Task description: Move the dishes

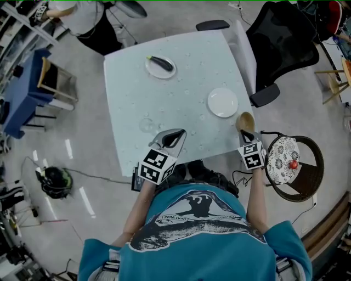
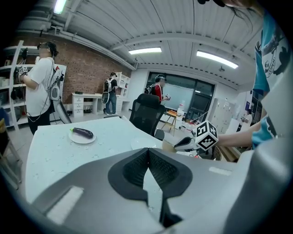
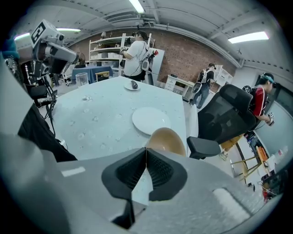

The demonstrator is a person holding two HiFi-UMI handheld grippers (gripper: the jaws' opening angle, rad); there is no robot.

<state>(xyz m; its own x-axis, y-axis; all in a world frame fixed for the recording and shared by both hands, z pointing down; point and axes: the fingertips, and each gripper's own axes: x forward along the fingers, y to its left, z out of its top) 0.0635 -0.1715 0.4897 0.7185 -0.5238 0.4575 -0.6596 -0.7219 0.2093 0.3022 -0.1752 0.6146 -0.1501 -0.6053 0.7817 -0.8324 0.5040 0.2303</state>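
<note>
My right gripper (image 1: 246,133) is shut on the near rim of a tan bowl (image 1: 245,121), which hangs tilted over the table's right edge; in the right gripper view the bowl (image 3: 167,141) sits just past the closed tips. An empty white plate (image 1: 222,102) (image 3: 151,120) lies just beyond it on the pale table (image 1: 164,104). A second white plate with a dark eggplant (image 1: 160,66) (image 2: 82,134) rests at the far side. My left gripper (image 1: 174,136) hovers over the table's near edge, shut, with nothing between its pads.
A clear glass (image 1: 146,125) (image 3: 81,78) stands left of my left gripper. A round wicker chair with a patterned cushion (image 1: 285,159) is right of the table and a black office chair (image 1: 279,44) beyond it. A person (image 1: 82,16) stands at the far left corner.
</note>
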